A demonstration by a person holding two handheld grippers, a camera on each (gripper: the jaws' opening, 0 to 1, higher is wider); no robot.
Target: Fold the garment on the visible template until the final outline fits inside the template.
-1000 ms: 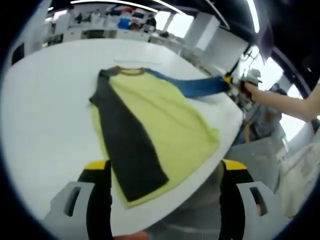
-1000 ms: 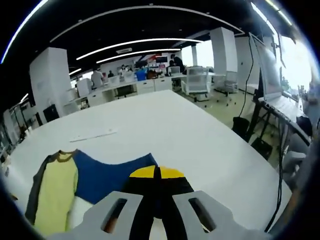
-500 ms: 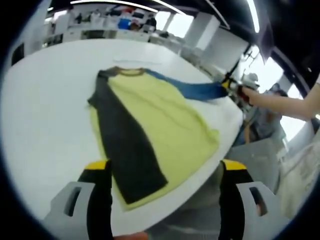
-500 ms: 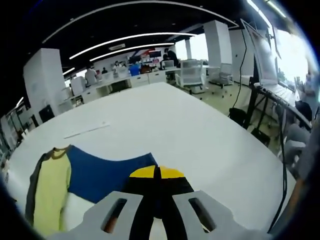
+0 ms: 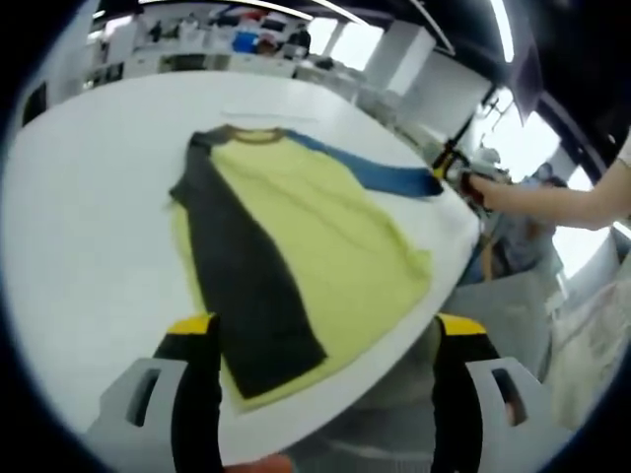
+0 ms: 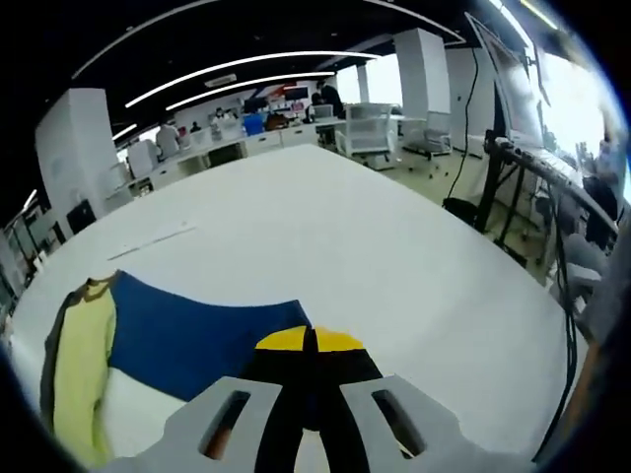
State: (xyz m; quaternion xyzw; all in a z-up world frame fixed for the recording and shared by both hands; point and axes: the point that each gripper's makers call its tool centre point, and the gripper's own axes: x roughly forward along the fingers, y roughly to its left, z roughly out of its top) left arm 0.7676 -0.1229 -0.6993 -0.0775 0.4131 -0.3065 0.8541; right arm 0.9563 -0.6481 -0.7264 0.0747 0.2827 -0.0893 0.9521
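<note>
Garment [image 5: 296, 236] centre frame on white table [image 5: 89, 246]; dark sleeve folded in. Blue sleeve [image 6: 197, 335] pinched in closed right claw [image 6: 311, 340], not yet folded. Left claw [image 5: 320, 340] wide open, empty. Folding early.

I am finding no words, numbers, labels or logos that I can read in either view. The shirt [image 5: 296, 246] is showing only plain blocks of yellow, grey and blue, with no print or tag that I can make out. The white table [image 6: 375, 256] is bearing no markings that I can read. The shelves and desks far at the back are looking too small and blurred for me to be reading any sign on them.
</note>
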